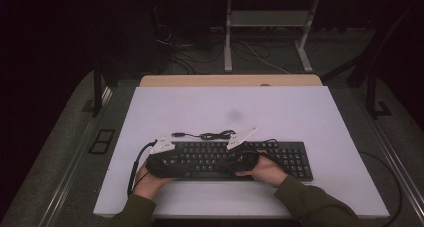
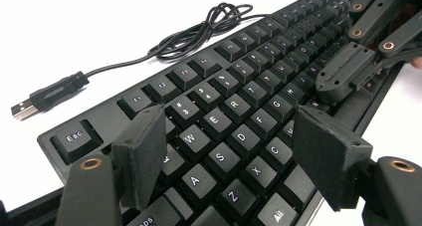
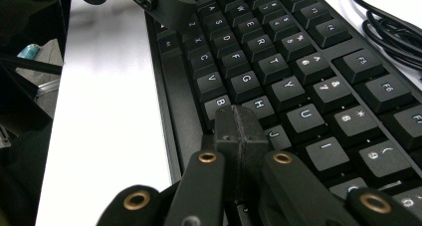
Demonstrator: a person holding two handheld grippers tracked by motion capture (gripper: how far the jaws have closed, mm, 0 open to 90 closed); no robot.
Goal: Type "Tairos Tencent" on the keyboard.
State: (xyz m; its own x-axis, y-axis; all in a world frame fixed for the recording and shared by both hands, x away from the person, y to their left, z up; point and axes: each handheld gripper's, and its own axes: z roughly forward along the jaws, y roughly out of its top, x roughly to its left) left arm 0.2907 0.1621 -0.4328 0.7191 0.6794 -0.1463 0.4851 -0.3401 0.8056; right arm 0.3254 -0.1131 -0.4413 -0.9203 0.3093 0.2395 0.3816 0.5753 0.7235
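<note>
The person wears dark olive green sleeves that reach down to the wrists. Each hand holds a black tool. The left gripper has two flat, blocky black jaws with brass-coloured rings at the joints. The right gripper has the same black arms and brass rings. A white three-cornered plate sits on top of each tool. A black cable trails from the left one.

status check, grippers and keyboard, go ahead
Left gripper open over the A-to-C keys. Right gripper shut, tips at the N key. Keyboard flat on table; its cable loose behind.
</note>
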